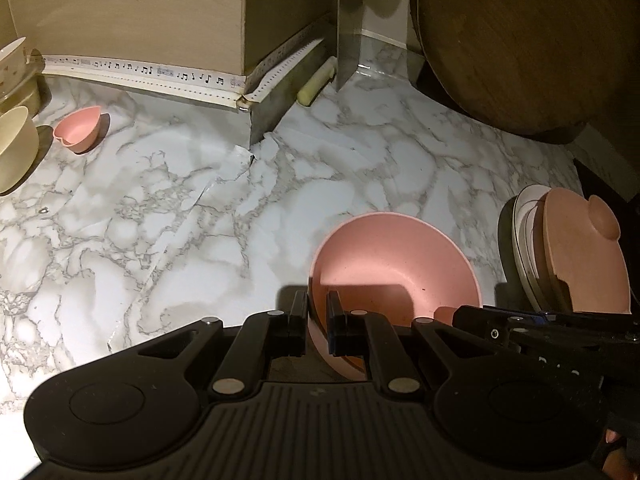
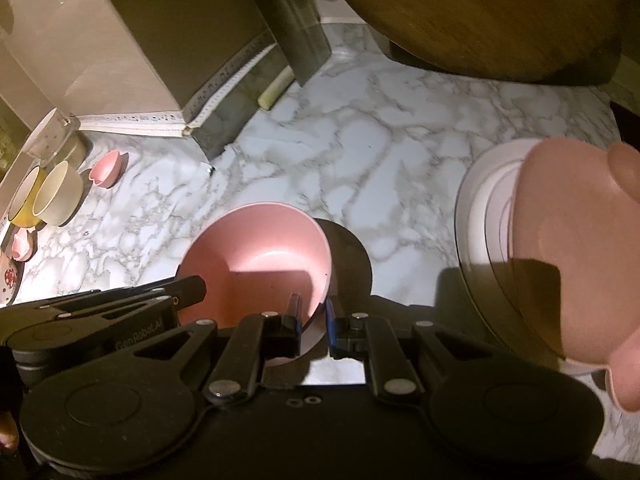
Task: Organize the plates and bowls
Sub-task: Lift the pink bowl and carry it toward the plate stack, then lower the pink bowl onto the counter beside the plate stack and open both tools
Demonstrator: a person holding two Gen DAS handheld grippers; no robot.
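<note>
A: What's nearest the cameras?

B: The large pink bowl (image 1: pixel 394 268), held by both tools. The left gripper (image 1: pixel 317 322) has its jaws closed on the bowl's left rim, one finger outside the wall, one inside. The right gripper (image 2: pixel 313 322) has its jaws clamped on the opposite rim the same way.

A: Is the bowl resting on anything?

B: I can't tell whether its base touches the marble-patterned surface (image 1: pixel 180 208). It is tilted, opening facing away from the cameras.

A: And beside it?

B: To the right, a stack of plates (image 2: pixel 476 216): white ones with a pink plate (image 2: pixel 568 264) with rounded ears on top, near the bowl but apart from it.

A: Farther out?

B: Far left, a small pink heart-shaped bowl (image 1: pixel 78 130) on the surface, just beside a cream bowl (image 1: pixel 14 148); the right view shows a yellow bowl (image 2: pixel 22 208) against the cream one. At the back, a pale cylindrical piece (image 1: pixel 316 86) lies by a metal corner post (image 1: pixel 348 24), and a round wooden board (image 1: pixel 528 40) leans upright at the far right.
</note>
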